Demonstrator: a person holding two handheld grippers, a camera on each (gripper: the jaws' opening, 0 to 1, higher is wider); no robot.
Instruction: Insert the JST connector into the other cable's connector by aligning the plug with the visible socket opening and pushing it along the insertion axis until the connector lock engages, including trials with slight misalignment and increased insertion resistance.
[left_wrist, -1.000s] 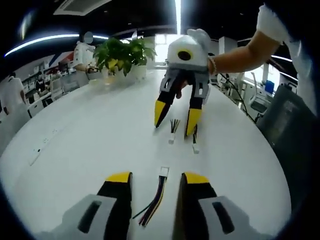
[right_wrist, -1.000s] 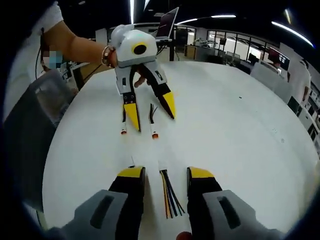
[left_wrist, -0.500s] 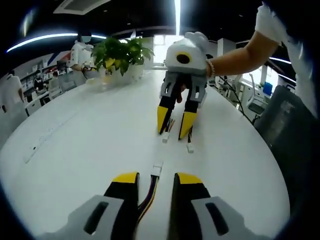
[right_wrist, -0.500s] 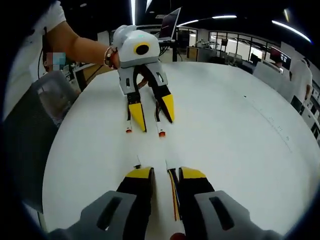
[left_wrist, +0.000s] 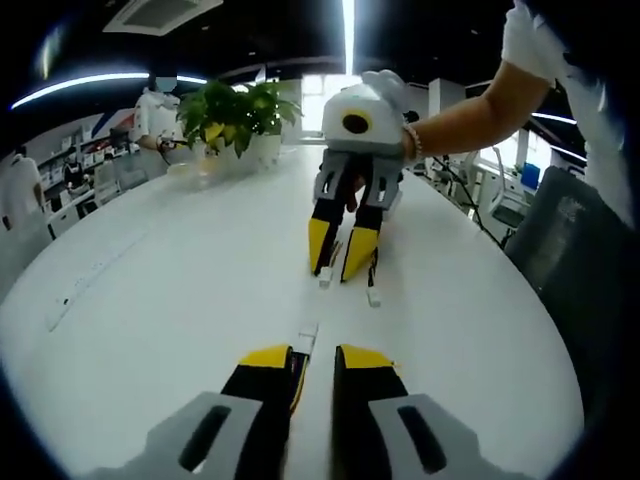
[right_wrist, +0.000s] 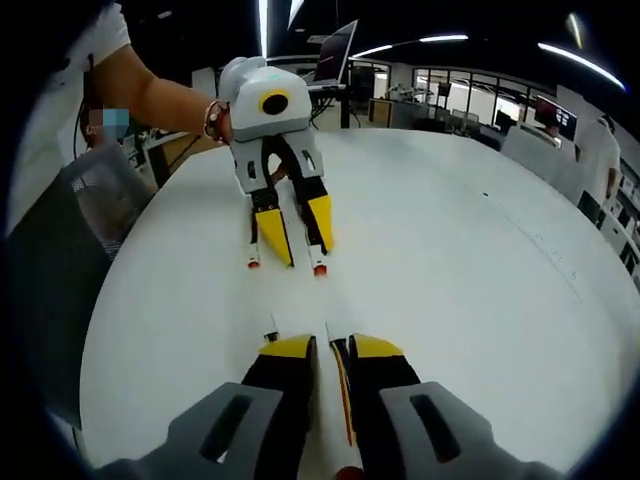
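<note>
On the white table (left_wrist: 150, 300) my left gripper (left_wrist: 315, 358) is shut on the wires of a multicoloured cable; its white connector (left_wrist: 308, 335) sticks out just past the yellow tips. Facing it, my right gripper (left_wrist: 338, 252) is closed down over a second cable whose white connector (left_wrist: 325, 277) lies at its tips. In the right gripper view my right gripper (right_wrist: 327, 348) pinches orange and dark wires (right_wrist: 342, 385), with the connector (right_wrist: 328, 328) ahead. The left gripper (right_wrist: 297, 232) stands opposite, with a red-ended connector (right_wrist: 319, 270) below its tips.
A loose connector (left_wrist: 372, 297) lies beside the right gripper, and another red-ended one (right_wrist: 254, 263) beside the left. A potted plant (left_wrist: 235, 110) stands at the table's far end. A grey chair (left_wrist: 570, 250) is at the table's edge. A person's forearm (left_wrist: 470, 100) reaches in.
Both grippers have closed from wide open onto their cables' wires. Each has also lowered and drawn a little closer over its cable.
</note>
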